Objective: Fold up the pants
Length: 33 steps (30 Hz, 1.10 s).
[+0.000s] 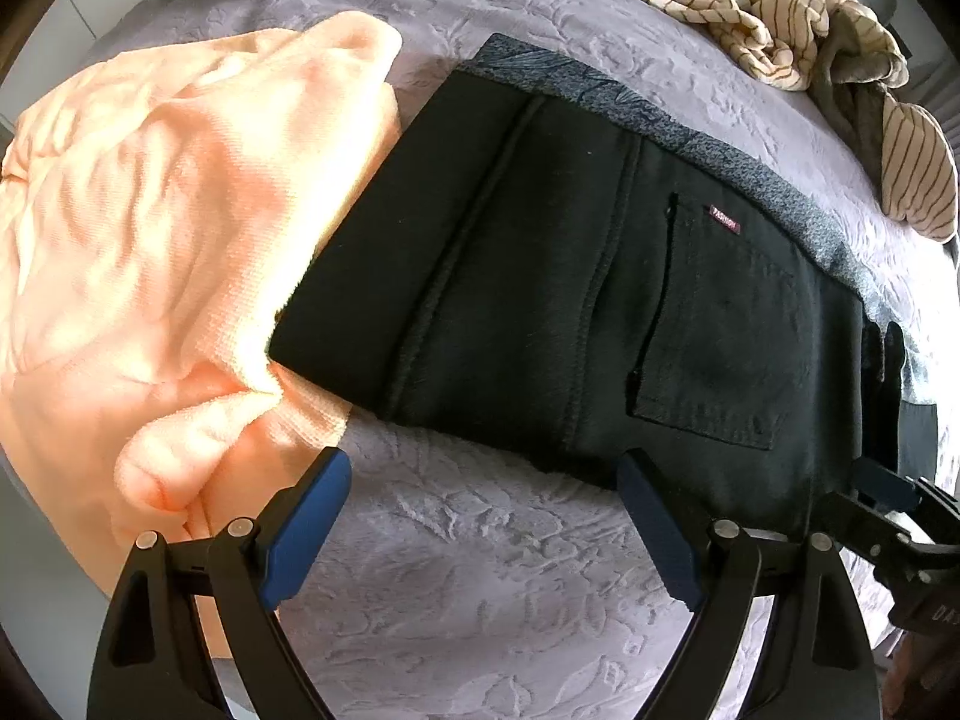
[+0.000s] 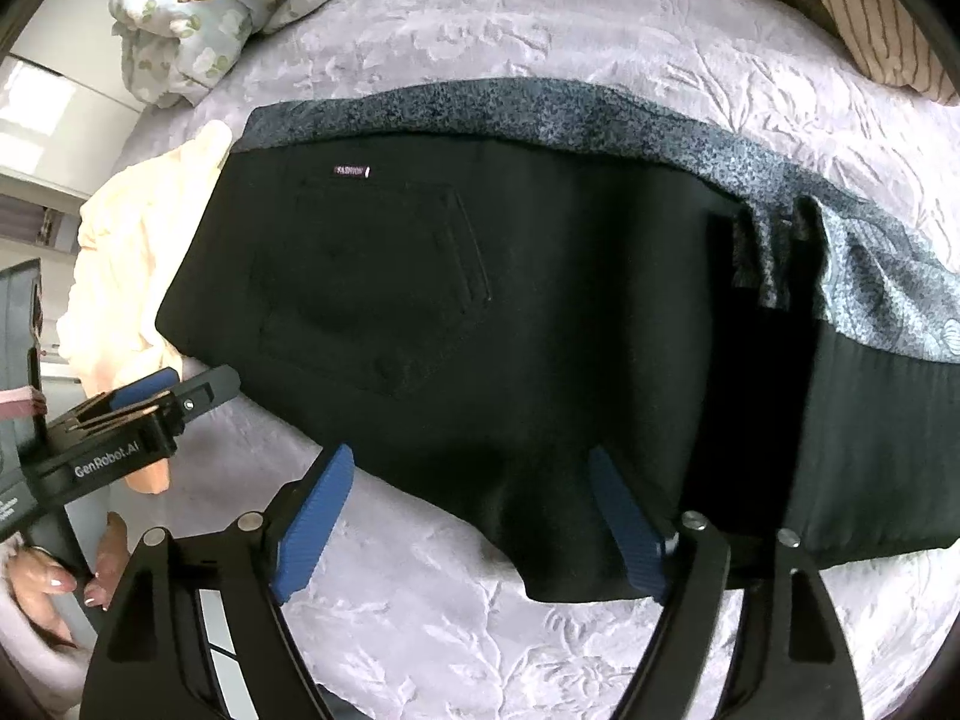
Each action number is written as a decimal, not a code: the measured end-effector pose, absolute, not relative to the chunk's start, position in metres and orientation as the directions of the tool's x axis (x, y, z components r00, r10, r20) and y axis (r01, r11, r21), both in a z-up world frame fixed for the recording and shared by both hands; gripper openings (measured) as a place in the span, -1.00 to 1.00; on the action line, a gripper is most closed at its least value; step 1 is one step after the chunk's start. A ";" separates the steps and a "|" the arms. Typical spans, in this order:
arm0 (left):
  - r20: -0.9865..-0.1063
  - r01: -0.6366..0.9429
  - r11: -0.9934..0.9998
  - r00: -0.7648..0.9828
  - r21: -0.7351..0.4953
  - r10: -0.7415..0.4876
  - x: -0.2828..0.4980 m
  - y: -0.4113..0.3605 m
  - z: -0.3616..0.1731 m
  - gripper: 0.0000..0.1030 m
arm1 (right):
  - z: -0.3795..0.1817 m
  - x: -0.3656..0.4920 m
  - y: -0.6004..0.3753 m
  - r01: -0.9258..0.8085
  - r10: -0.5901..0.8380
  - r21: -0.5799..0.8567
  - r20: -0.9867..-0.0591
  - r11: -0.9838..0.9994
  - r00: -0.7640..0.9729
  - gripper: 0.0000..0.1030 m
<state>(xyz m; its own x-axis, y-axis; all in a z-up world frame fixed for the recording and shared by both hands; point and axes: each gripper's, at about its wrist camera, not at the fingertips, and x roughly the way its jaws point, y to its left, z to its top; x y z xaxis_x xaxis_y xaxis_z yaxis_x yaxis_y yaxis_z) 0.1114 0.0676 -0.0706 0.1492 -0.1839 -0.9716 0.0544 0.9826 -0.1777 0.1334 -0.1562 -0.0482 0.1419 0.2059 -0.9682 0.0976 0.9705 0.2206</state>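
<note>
the left gripper (image 1: 483,516) hangs with its blue pads wide apart and nothing between them, low over the lilac bedspread (image 1: 480,600), its right pad just at the near hem of the black pants (image 1: 570,300) and its left pad close to the peach towel (image 1: 150,210). the right gripper (image 2: 471,519) is likewise spread wide and empty, its pads straddling the near edge of the pants (image 2: 480,330), with black cloth lying between them though not pinched; whether the pads actually touch the fabric cannot be told. the pants lie flat across the middle of the bed, already doubled so that the back pocket and its small red label (image 2: 351,171) face up, the grey speckled lining (image 2: 480,108) showing along the far edge and a belt loop near the waistband end on the right. the cloth looks thick and soft, probably fleece-lined, so i judge it fairly heavy for its size, limp rather than stiff, not slippery and in no way fragile; it should drape and hold a crease poorly unless pressed flat. the best hold seems to be the near edge or the two corners of one short end, pinching through all layers at once so the lining does not slide out. one end of the pants meets the peach towel. a striped garment (image 1: 780,18) lies heaped at the far side, well apart.
</note>
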 end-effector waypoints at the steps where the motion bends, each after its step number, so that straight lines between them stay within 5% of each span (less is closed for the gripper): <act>1: -0.972 0.057 0.983 0.148 -0.177 -0.183 0.112 0.068 -0.071 0.77 | -0.049 0.133 -0.157 0.099 0.202 0.217 -0.969 0.971 0.139 0.63; 24: -0.963 0.009 0.971 0.125 -0.238 -0.237 0.114 0.061 -0.093 0.77 | -0.069 0.130 -0.166 0.112 0.227 0.241 -0.966 0.964 0.124 0.64; 33: -0.803 -0.007 0.817 0.190 -0.577 -0.565 0.112 0.073 -0.081 0.77 | -0.073 0.128 -0.165 0.097 0.226 0.238 -0.967 0.966 0.117 0.64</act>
